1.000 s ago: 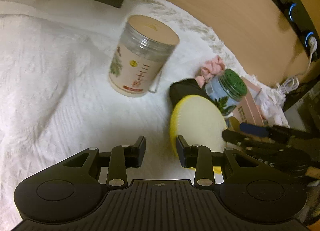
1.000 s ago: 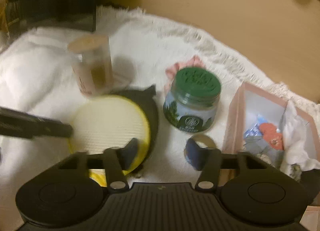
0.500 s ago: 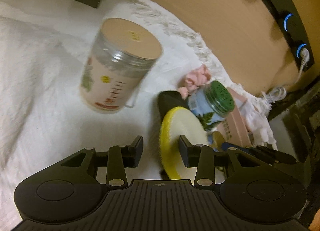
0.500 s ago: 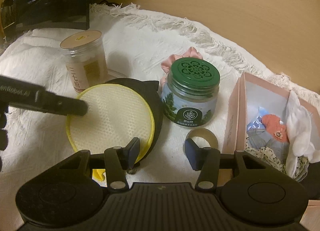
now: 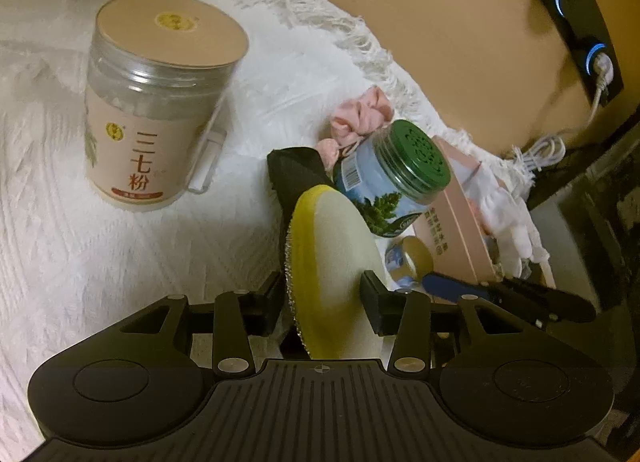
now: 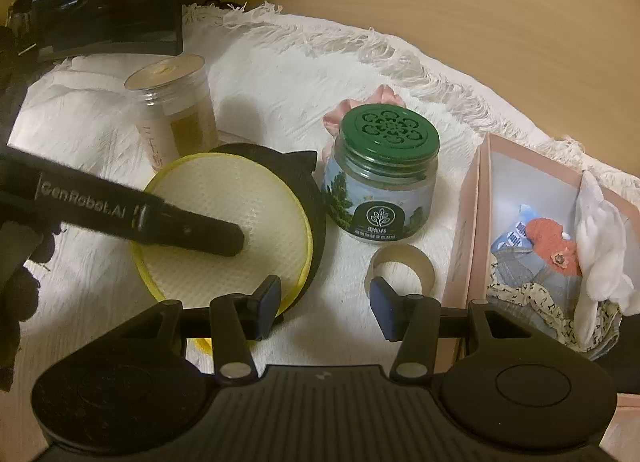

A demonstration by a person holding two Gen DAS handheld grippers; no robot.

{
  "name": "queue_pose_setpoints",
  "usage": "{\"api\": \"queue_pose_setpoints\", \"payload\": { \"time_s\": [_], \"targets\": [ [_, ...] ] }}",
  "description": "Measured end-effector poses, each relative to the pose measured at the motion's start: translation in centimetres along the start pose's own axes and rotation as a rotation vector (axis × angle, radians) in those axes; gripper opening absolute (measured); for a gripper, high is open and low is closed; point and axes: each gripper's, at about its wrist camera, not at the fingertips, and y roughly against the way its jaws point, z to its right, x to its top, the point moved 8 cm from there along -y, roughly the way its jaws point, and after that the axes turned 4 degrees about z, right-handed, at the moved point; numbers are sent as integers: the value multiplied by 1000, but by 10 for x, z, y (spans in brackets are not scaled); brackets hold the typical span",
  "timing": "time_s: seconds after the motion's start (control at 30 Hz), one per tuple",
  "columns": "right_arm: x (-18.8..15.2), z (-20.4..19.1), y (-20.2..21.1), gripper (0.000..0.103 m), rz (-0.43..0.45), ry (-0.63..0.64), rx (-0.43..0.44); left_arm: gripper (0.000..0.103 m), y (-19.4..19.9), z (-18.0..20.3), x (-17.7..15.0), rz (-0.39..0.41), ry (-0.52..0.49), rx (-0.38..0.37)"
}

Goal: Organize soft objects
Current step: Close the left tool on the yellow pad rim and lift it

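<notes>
A round yellow sponge pad (image 5: 336, 258) stands on edge between the fingers of my left gripper (image 5: 320, 302), which is around it, the jaws still wide. In the right wrist view the pad (image 6: 224, 222) lies over a black cloth (image 6: 308, 182) and the left gripper's finger (image 6: 192, 228) rests across it. My right gripper (image 6: 324, 312) is open and empty, hovering before a tape roll (image 6: 402, 272). A pink scrunchie (image 5: 360, 118) lies behind the green-lidded jar (image 6: 380, 178). A pink box (image 6: 476, 222) at right holds socks and a white glove.
A tall beige-lidded jar (image 5: 156, 102) stands on the white fringed cloth (image 5: 80, 242) at left. A dark box (image 6: 108, 2) sits at the back left. A wooden tabletop (image 6: 440, 2) lies beyond the cloth. A power strip with a white cable (image 5: 592, 62) is at the far right.
My left gripper has moved forward and right so the yellow pad now sits between its fingers. My right gripper has stayed nearly still.
</notes>
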Motion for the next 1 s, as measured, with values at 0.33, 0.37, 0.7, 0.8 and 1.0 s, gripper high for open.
{"api": "queue_pose_setpoints", "payload": {
  "time_s": [0.33,0.37,0.7,0.8,1.0],
  "targets": [
    [-10,-6,14,50,-1,6,55,37,24,14,-17,18,-35,35],
    [-11,-7,17,50,-3,1,64,37,30,13,-19,31,-43,50],
    [-10,-5,42,69,46,33,89,39,80,-17,-26,82,12,93],
    [-11,-9,41,69,34,17,112,39,92,-21,-27,100,27,85],
    [-19,-30,43,70,4,65,168,39,111,-18,-25,142,21,82]
  ]
}}
